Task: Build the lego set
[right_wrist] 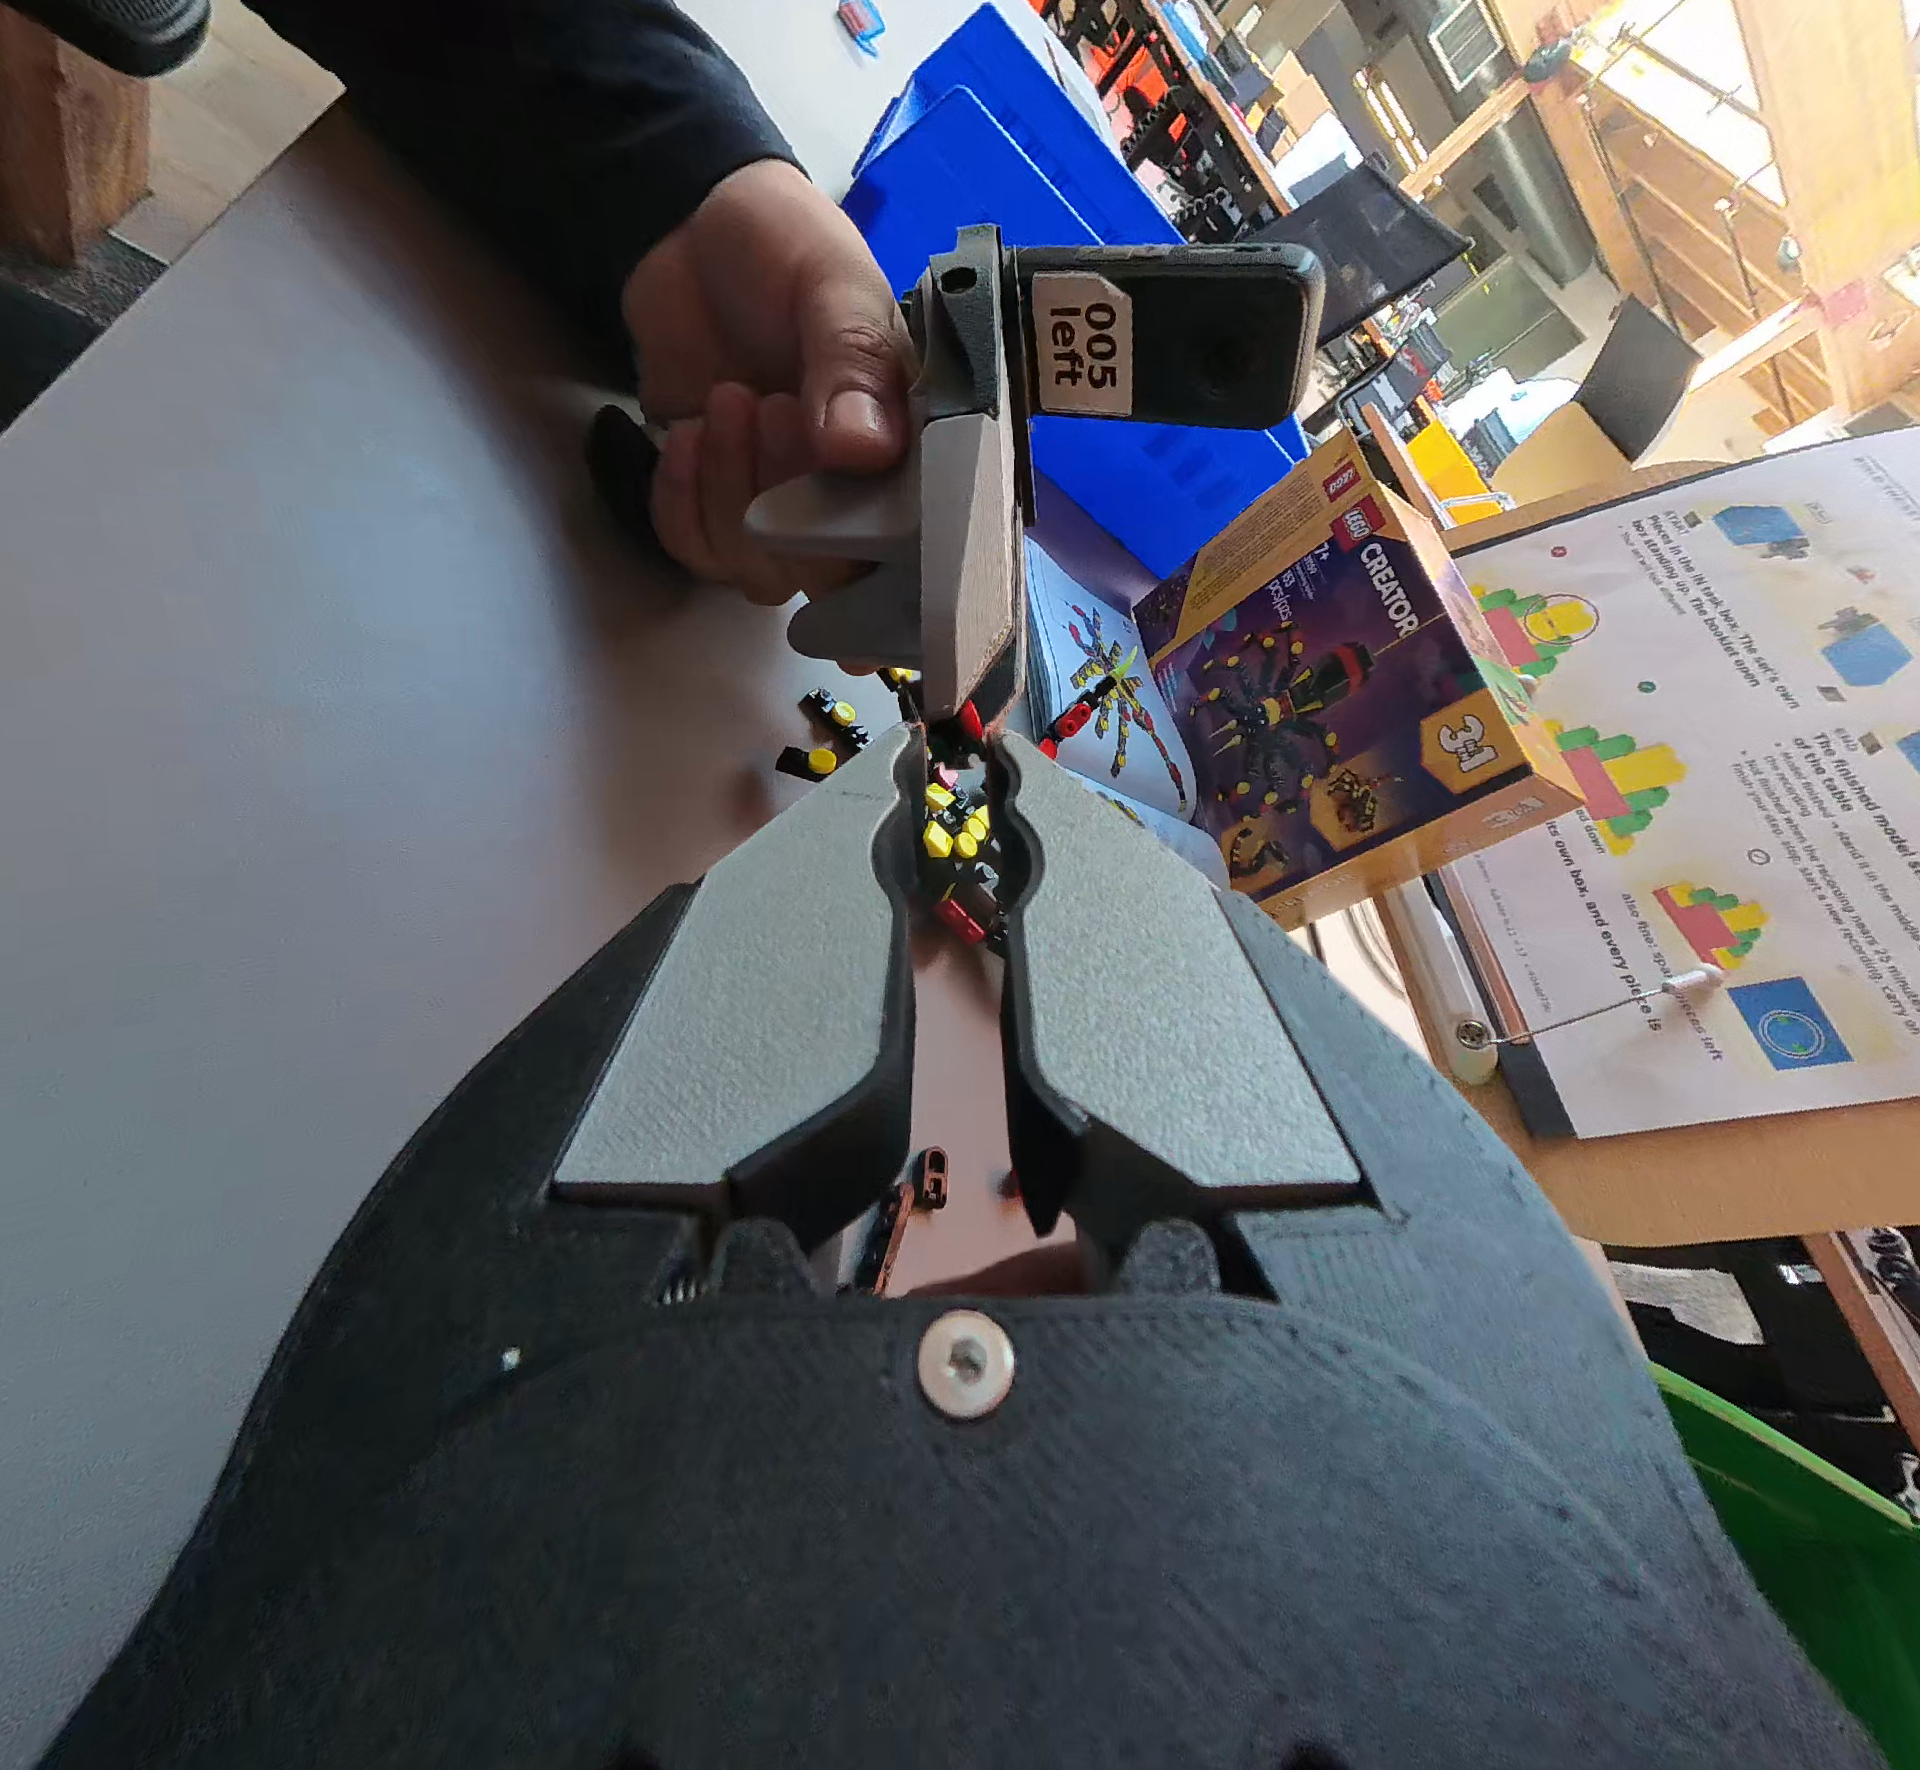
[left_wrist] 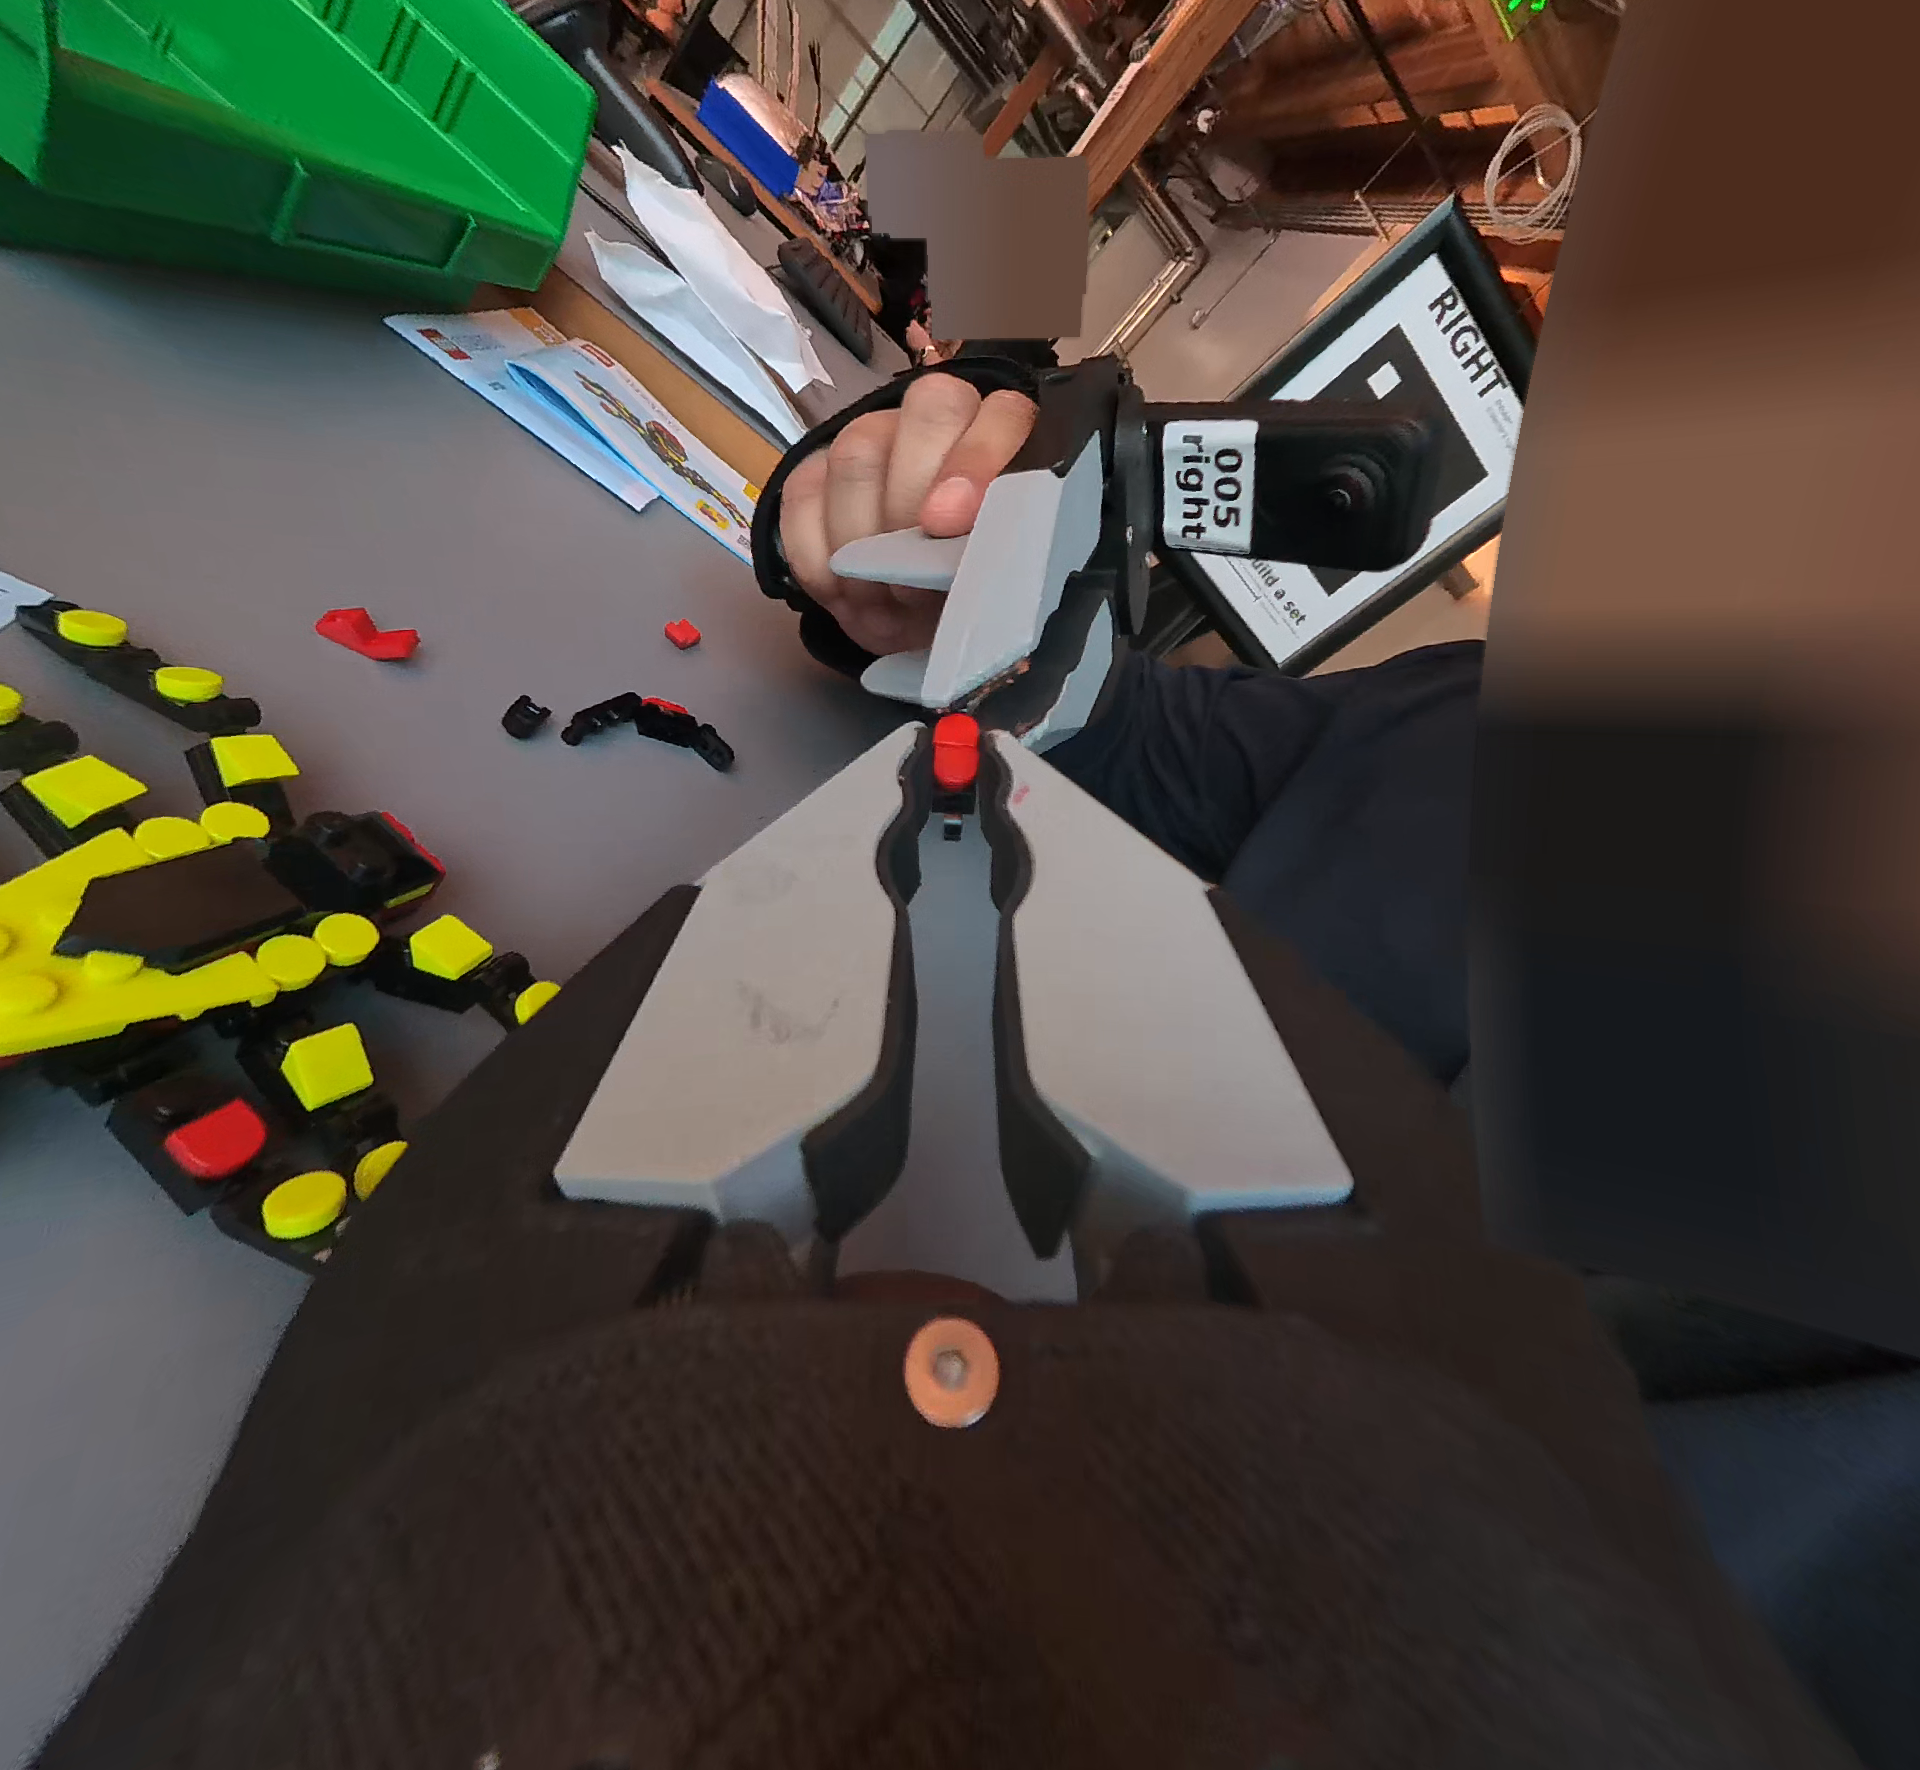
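My left gripper [left_wrist: 954,746] is shut on a small piece with a red rounded top [left_wrist: 954,750] over a black part, held above the grey table [left_wrist: 312,473]. My right gripper [left_wrist: 977,697] comes in from above and its tips meet that same piece. In the right wrist view my right gripper [right_wrist: 956,741] is closed on the small black and red piece [right_wrist: 951,733], tip to tip with the left gripper [right_wrist: 961,704]. The yellow and black spider model [left_wrist: 187,920] lies on the table at the left; it also shows between my right fingers [right_wrist: 956,837].
Loose red pieces [left_wrist: 369,631] [left_wrist: 682,632] and black pieces [left_wrist: 644,718] lie on the table. A booklet [left_wrist: 613,432] and a green bin [left_wrist: 260,58] are behind. The set's box [right_wrist: 1340,681], a blue bin [right_wrist: 997,162] and a clipboard sheet [right_wrist: 1714,785] stand past the grippers. The grippers are tip to tip, or close to it.
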`<action>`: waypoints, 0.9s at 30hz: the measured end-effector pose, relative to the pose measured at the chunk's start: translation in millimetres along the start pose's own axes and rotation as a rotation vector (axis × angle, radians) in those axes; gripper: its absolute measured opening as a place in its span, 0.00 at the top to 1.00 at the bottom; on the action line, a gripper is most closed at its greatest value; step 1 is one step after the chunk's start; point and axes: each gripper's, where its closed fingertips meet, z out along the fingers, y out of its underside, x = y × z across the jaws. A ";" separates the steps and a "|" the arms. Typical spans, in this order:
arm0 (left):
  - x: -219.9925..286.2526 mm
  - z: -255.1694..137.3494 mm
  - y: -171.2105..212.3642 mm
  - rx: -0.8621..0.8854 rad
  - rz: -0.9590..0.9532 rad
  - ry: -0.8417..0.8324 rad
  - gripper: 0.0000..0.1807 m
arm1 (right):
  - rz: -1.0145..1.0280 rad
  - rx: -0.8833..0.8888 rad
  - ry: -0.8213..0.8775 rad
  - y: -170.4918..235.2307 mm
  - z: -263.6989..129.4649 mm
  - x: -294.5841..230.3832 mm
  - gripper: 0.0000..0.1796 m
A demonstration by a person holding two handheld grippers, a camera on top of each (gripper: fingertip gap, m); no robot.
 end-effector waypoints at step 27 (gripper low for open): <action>-7.9 -15.3 -8.5 0.019 0.064 -0.051 1.00 | 0.197 0.081 -0.123 -0.3 -2.7 -6.1 1.00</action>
